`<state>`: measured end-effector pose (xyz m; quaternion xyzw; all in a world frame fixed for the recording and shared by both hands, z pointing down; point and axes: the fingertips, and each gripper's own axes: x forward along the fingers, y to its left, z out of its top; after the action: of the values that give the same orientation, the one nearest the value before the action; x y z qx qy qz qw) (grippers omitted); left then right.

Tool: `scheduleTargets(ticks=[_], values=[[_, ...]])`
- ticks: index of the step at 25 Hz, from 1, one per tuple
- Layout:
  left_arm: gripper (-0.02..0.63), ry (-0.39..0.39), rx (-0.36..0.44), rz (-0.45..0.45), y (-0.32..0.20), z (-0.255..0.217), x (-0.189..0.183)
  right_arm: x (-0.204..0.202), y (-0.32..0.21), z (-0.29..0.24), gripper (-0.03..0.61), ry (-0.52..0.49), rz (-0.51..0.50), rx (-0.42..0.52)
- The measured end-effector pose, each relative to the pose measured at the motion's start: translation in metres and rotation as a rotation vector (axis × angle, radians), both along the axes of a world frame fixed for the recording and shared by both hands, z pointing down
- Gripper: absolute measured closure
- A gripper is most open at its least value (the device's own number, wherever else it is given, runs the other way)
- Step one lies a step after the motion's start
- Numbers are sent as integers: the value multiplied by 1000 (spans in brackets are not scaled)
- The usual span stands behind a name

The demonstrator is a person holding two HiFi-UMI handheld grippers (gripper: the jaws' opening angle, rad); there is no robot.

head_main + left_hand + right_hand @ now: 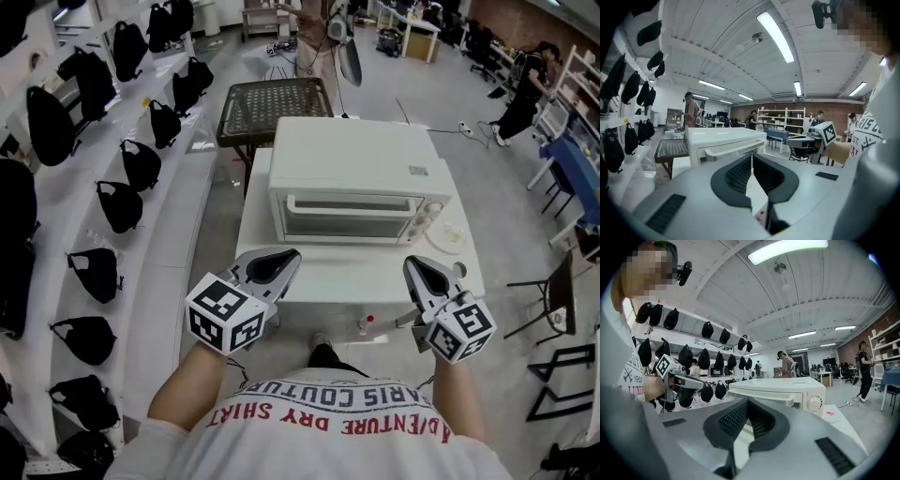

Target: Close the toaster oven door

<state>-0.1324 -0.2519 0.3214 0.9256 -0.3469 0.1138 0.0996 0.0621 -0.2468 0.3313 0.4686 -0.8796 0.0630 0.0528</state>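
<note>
Door [347, 223] of the toaster oven [356, 155] looks shut, far on the table [328, 272]. Your left gripper [272, 265] and right gripper [424, 274] have jaws together, empty; a hard push could slide it.

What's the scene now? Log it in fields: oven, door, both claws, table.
oven: white, on the table
door: closed, handle along its top
left claw: shut, empty, short of the oven
right claw: shut, empty, short of the oven
table: white; a round disc lies right of the oven
</note>
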Motion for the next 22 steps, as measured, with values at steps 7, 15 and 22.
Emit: scheduleTargets(ticks=[7, 15, 22], values=[[577, 18, -3, 31, 42, 0, 17, -2, 42, -3, 557, -4, -18, 14], [575, 27, -11, 42, 57, 2, 27, -2, 57, 3, 557, 12, -15, 10], [575, 7, -9, 57, 61, 5, 35, 7, 60, 5, 557, 21, -6, 6]])
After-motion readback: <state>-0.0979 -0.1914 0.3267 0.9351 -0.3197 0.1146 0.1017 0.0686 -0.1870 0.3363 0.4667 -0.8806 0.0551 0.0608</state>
